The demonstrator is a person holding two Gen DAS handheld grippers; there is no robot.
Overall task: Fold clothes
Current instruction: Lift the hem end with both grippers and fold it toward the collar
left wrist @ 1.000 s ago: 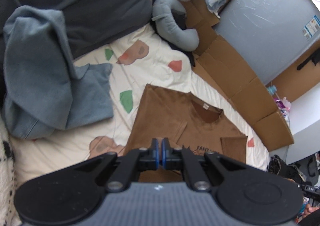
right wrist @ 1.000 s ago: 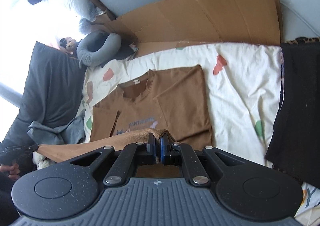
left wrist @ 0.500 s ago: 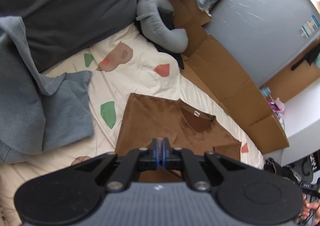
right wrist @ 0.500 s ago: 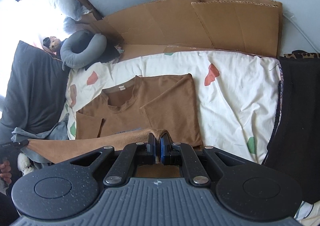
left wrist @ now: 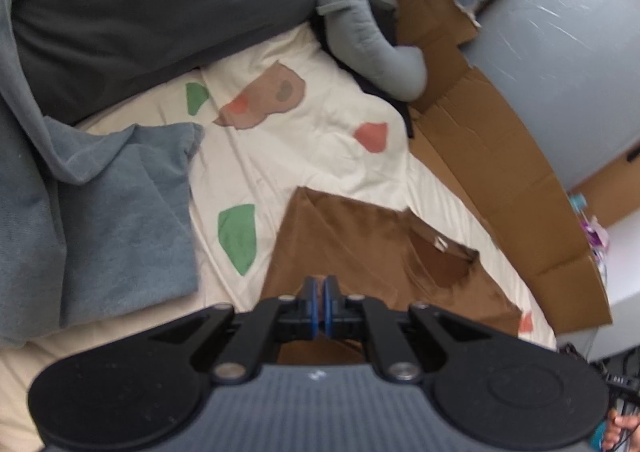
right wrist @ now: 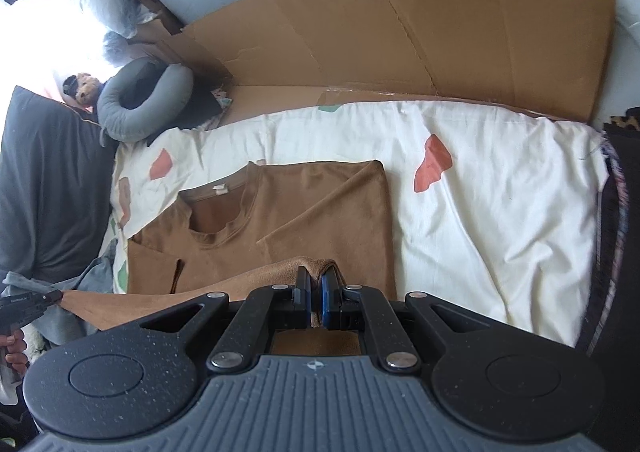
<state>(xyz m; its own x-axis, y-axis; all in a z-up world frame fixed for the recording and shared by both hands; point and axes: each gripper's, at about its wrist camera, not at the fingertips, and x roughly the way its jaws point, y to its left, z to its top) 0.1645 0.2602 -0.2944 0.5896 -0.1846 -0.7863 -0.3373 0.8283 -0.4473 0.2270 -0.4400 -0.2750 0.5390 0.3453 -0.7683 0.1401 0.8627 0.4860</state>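
Hem of brown T-shirt (right wrist: 280,207) clamped in both left tool (left wrist: 319,294) and right tool (right wrist: 315,286), lifted taut over the bed (right wrist: 500,211) toward the collar, apparently to fold it in half.

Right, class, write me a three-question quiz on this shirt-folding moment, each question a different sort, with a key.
1. True or false: the brown shirt lies on the patterned sheet with its collar toward the cardboard.
2. Multiple choice: what are the right tongs shut on? A) the grey neck pillow B) the shirt's lifted hem C) the blue cloth
3. Fill in: the left tongs are ____.

Key
1. True: the neck opening faces the cardboard side.
2. B: brown fabric sits between the blue pads, and the hem stretches across to the left tongs.
3. Shut, over brown fabric; the right wrist view shows them holding the hem's far end.
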